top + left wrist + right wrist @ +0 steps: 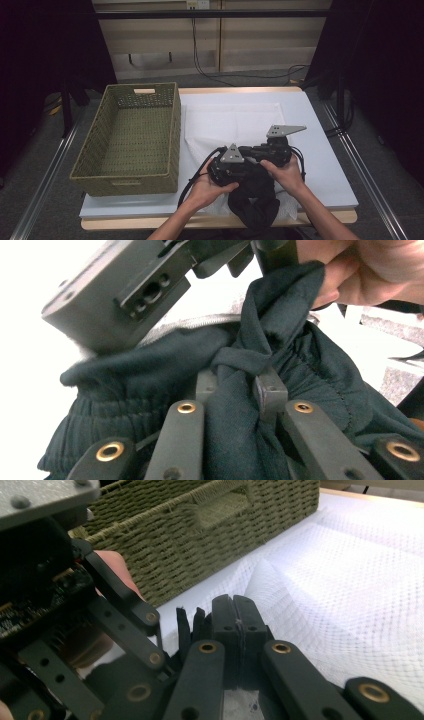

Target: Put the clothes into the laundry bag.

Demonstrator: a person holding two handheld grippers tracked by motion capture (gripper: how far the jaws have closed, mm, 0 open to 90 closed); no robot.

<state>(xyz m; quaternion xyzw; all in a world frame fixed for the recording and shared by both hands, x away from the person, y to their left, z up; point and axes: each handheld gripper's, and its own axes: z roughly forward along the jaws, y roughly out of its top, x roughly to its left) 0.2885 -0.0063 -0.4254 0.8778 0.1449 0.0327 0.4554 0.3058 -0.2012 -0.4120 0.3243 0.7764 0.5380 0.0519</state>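
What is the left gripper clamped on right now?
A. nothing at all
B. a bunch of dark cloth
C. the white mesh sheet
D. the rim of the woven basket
B: in the left gripper view, the left gripper has its jaws pinching a gathered fold of the dark cloth, while the basket stands apart at the table's left.

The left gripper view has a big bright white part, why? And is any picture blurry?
In the left gripper view the table behind the dark cloth is glared out to plain white; the other gripper's body, up close, looks soft. In the high view the room's edges are very dark. In the right gripper view the basket is slightly blurred.
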